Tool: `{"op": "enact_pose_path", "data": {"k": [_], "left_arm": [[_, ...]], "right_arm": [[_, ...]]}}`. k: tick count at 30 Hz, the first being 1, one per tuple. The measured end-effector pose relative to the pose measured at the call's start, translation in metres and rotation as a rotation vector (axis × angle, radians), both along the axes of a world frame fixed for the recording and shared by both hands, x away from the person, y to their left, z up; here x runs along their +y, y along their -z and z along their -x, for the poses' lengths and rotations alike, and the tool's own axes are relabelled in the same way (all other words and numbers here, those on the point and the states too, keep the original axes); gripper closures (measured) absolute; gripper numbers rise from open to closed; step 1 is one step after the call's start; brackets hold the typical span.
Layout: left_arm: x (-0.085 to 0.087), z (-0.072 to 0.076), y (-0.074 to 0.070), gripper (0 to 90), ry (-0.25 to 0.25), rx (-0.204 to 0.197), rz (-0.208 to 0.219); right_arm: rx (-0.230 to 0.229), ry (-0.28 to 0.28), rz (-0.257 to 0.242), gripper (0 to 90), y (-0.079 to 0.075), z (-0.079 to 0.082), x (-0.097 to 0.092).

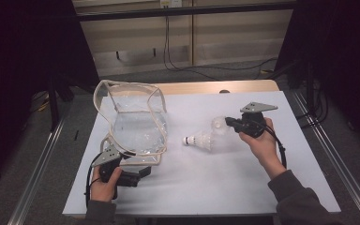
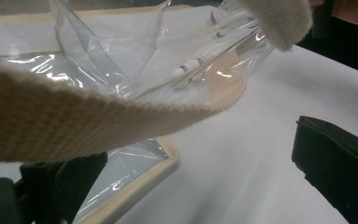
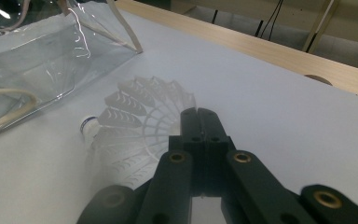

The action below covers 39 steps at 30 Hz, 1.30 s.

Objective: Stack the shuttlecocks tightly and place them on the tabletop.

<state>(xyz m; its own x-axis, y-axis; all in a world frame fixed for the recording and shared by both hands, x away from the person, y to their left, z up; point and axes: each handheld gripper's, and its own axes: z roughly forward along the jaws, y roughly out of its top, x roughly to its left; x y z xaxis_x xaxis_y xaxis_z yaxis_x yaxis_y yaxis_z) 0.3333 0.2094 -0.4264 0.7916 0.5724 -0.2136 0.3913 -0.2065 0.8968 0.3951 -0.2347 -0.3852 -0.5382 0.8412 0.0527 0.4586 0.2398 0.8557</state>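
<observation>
Lying on table: 2 shuttlecocks (image 1: 201, 140), 1 clear bag (image 1: 133, 124).

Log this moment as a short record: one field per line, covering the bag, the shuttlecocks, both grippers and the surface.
surface: white board on a wooden table
bag: clear plastic bag with beige trim, standing open at the board's left
bag strap: beige strap lies across the left gripper view
shuttlecocks: one shuttlecock lies on the board, right of the bag; a second at the right gripper's tip
left gripper: jaws open, at the bag's base
right gripper: jaws shut, at a shuttlecock's skirt; grip on it unclear
</observation>
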Motion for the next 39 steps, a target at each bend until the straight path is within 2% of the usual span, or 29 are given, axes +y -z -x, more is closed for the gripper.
{"op": "enact_pose_path", "data": {"k": [12, 24, 39], "left_arm": [[-0.001, 0.0, 0.0, 3.4, 0.004, -0.002, -0.001], [-0.001, 0.0, -0.001, 3.4, 0.005, -0.004, -0.001], [-0.003, 0.001, -0.001, 3.2, 0.005, -0.005, 0.004]], "right_arm": [[-0.022, -0.023, -0.005, 90.0, 0.004, 0.015, -0.006], [-0.017, -0.027, -0.026, 90.0, 0.012, 0.03, -0.011], [-0.002, -0.038, -0.022, 90.0, 0.024, 0.046, -0.017]]}}
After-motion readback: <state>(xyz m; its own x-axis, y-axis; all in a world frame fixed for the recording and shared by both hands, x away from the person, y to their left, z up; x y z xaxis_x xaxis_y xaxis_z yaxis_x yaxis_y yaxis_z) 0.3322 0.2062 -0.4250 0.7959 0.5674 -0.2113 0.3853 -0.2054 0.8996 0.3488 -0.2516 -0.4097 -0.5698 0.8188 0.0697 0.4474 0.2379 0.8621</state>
